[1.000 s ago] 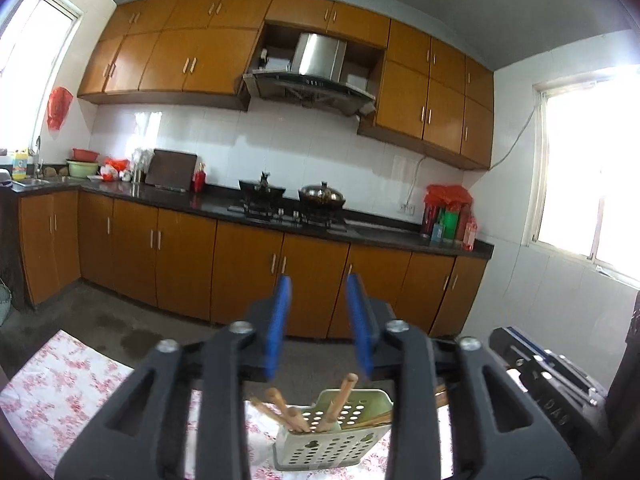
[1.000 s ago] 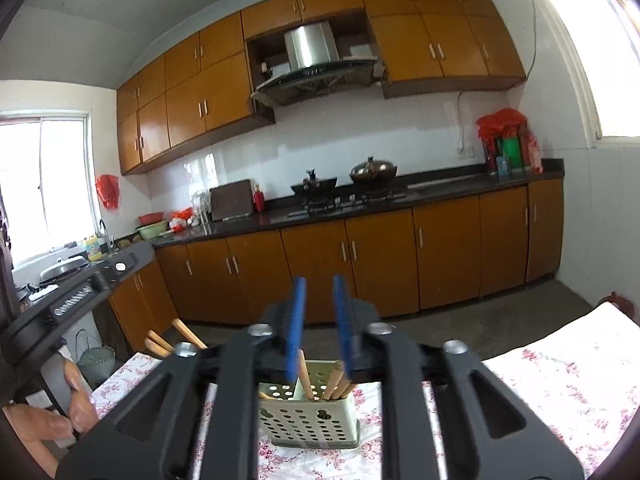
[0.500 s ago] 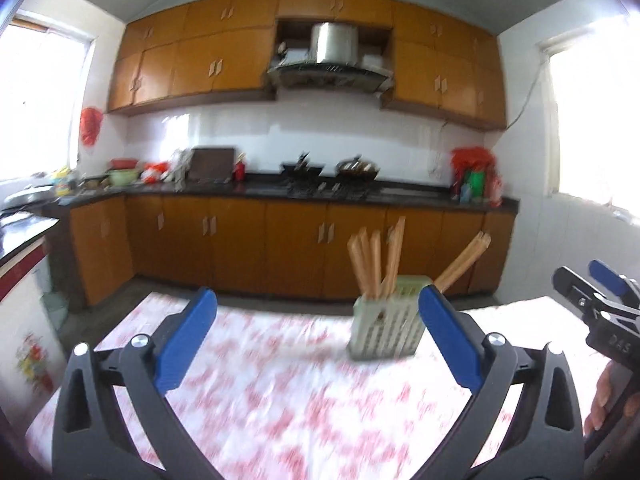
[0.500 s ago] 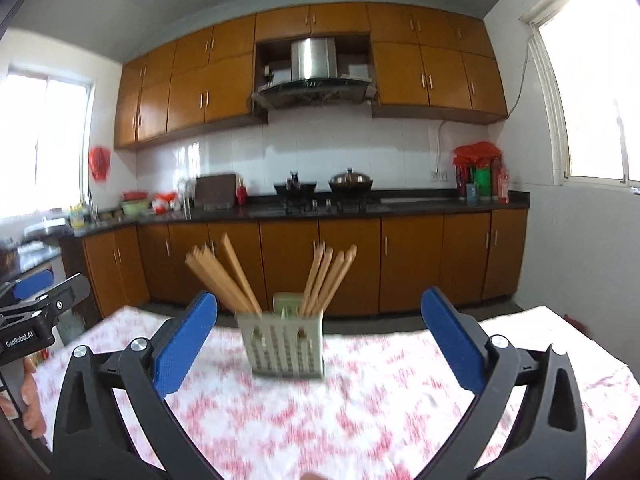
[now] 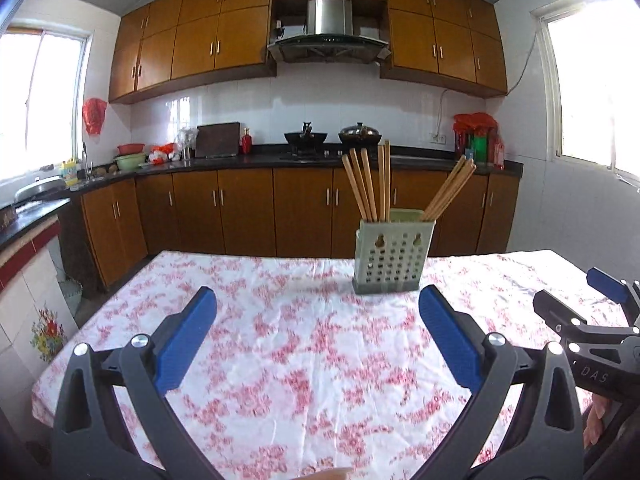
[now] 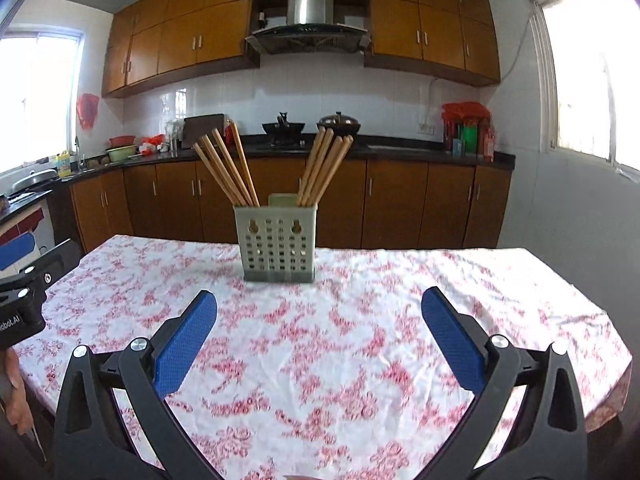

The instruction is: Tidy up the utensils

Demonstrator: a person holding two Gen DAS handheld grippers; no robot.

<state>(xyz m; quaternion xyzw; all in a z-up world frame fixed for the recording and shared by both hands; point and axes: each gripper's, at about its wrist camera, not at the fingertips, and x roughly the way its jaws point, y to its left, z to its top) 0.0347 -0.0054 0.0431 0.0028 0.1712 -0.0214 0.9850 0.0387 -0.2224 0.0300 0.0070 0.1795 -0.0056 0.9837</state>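
Observation:
A pale green perforated utensil holder (image 5: 393, 256) (image 6: 278, 244) stands upright on the far half of the table. Several wooden chopsticks (image 5: 370, 186) (image 6: 228, 172) stick up from it in two fanned bundles. My left gripper (image 5: 318, 304) hangs open over the near part of the table, well short of the holder, with nothing between its blue pads (image 5: 186, 340). My right gripper (image 6: 318, 304) is open too, empty, and faces the holder from the near side. Each gripper shows at the edge of the other's view: the right one (image 5: 600, 320), the left one (image 6: 24, 276).
The table wears a white cloth with red flowers (image 5: 312, 360) (image 6: 360, 340). Behind it run brown kitchen cabinets (image 6: 400, 200), a dark counter with a stove and pots (image 5: 332, 136), and windows on both sides. A hand shows at the left edge (image 6: 16, 392).
Both grippers went from nearly shut to wide open. Both dropped and pulled back from the holder, which now stands farther off on the table, with more cloth in view.

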